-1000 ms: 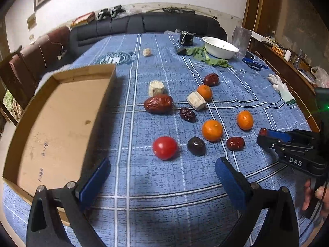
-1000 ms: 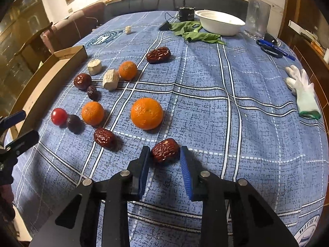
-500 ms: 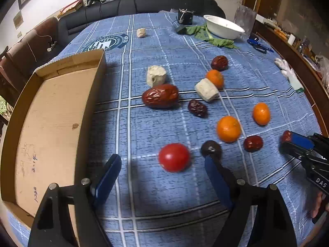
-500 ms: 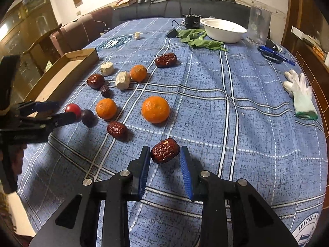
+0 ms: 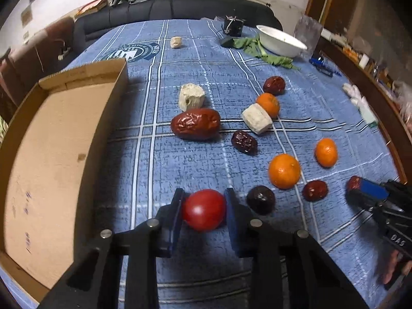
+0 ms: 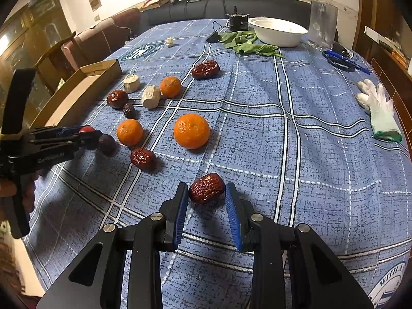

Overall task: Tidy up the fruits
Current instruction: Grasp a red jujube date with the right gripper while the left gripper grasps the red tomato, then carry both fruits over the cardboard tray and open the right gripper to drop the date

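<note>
My left gripper [image 5: 204, 209] is shut on a red tomato [image 5: 204, 212] low over the blue cloth; it also shows in the right wrist view [image 6: 85, 135]. My right gripper [image 6: 207, 198] is shut on a wrinkled red date [image 6: 206, 188], held just above the cloth; it shows in the left wrist view [image 5: 360, 189] too. Three oranges [image 5: 284, 171], more dates [image 5: 195, 126] and a dark plum [image 5: 260, 199] lie on the table. An open cardboard box [image 5: 51, 154] sits at the left.
Pale root chunks [image 5: 191, 97] lie among the fruit. A white bowl [image 6: 278, 31], green leaves [image 6: 244, 43], pens [image 6: 345, 60] and a white glove [image 6: 379, 109] are toward the far and right sides. A sofa stands behind the table.
My left gripper moved forward over the tomato and closed on it. My right gripper kept hold of the date and rose a little.
</note>
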Demonstrator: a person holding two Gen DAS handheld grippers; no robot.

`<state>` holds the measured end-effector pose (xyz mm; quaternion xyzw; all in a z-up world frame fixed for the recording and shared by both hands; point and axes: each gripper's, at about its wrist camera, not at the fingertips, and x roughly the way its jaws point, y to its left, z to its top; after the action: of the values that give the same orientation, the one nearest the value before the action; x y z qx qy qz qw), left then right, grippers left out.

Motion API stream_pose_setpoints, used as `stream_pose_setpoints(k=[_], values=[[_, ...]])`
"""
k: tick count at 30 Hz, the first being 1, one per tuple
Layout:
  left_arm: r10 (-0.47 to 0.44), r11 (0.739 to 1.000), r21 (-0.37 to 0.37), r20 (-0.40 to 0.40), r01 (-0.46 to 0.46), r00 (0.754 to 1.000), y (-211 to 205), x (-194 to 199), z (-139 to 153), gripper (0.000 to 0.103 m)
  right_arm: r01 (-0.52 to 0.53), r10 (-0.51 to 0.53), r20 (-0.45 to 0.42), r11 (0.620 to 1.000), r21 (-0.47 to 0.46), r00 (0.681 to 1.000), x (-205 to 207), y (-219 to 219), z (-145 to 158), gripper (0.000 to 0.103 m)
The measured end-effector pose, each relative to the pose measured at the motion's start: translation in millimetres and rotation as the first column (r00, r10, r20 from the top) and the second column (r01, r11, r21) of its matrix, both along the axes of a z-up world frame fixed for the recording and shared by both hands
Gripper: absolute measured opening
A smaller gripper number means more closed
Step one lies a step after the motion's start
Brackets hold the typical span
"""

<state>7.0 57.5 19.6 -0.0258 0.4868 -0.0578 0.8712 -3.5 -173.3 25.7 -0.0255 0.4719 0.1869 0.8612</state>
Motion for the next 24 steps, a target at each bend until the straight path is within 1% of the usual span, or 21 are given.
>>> stream_pose_setpoints(k=[3,7,14,19,24], values=[[-0.006,0.999,-0.048,-0.003,0.006,1.0,1,-6,4,0.034,0.007,-0.007,0.006,1.0,-0.006,1.0,-3,3,2,0.029],[-0.041,0.996,-0.076,0.028,0.043,0.999,0,-16,16,0.034,0.027,-0.026,0.013,1.0,-0.009,1.0,-11,7,5,0.029],[-0.103,0.99,-0.093,0.063,0.109,0.993,6,-31,31,0.034,0.09,-0.089,0.039,0.996,-0.019,0.995,-30,17,17,0.029],[-0.103,0.986,-0.127,0.074,0.111,0.992,24,-38,38,0.034,0.116,-0.115,0.048,0.993,-0.02,0.992,-38,29,24,0.029],[-0.078,0.984,-0.152,0.093,0.092,0.993,47,-47,46,0.034,0.095,-0.094,0.053,0.995,-0.013,0.994,-42,57,29,0.029]])
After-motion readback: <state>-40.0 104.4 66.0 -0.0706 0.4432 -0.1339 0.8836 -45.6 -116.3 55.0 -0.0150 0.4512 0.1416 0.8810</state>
